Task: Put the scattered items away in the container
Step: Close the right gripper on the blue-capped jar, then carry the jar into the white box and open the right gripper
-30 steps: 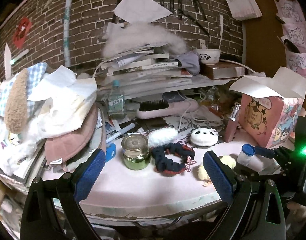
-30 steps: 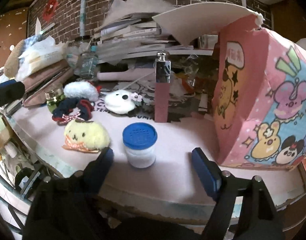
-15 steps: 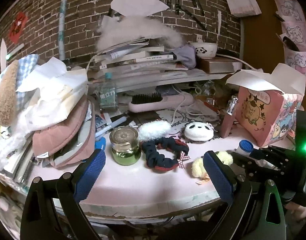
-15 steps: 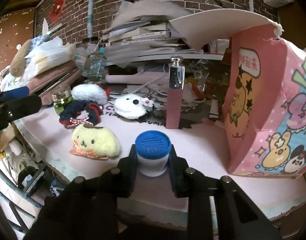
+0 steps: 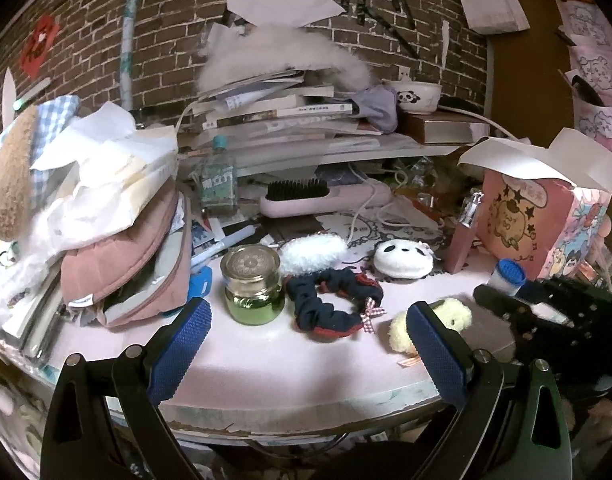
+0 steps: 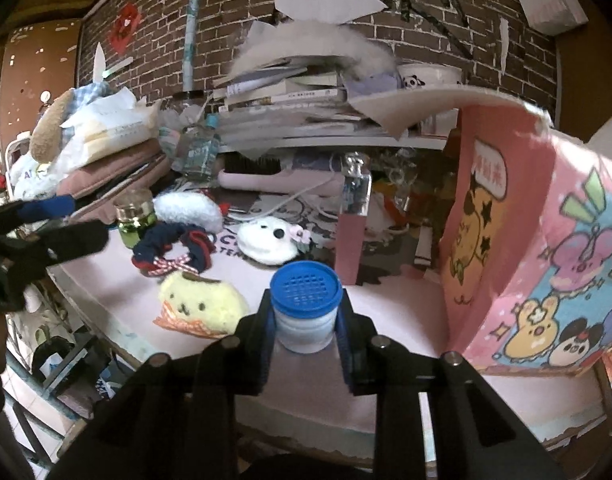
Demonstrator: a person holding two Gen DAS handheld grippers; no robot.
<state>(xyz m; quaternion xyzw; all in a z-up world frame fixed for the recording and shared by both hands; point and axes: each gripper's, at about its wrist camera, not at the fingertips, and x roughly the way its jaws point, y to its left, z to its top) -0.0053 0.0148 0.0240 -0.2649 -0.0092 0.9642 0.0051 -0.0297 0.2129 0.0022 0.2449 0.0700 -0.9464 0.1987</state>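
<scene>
My right hand-held gripper [image 6: 305,322] has just clamped its jaws onto the blue-capped white jar [image 6: 305,306], the pads pressing both sides of it, at the front of the pink table [image 6: 390,292]. 1 second back the same jaws stood wide with the jar loose between them; half a second back they were already in against its sides, and they have not shifted since. In the right wrist view the jar sits a little higher and nearer than before, though I cannot tell whether its base has left the table.

That grip means, as I judge it, the first of the scattered items is secured and ready to go into the pink cartoon box [image 6: 546,240], which stands just to the right of the jar with its flap up.

My left hand-held gripper [image 5: 306,344] hangs spread and empty over the table's near edge, pinching nothing, much as it did a second ago. Ahead of it lie the green glass jar [image 5: 253,286], the navy scrunchie [image 5: 330,304], the white fluffy clip [image 5: 314,249], the panda puff [image 5: 404,258] and the yellow plush dog [image 5: 446,320], with the pink bottle [image 5: 462,236] upright beside the box. None of these has moved; all are still outside the box.
</scene>
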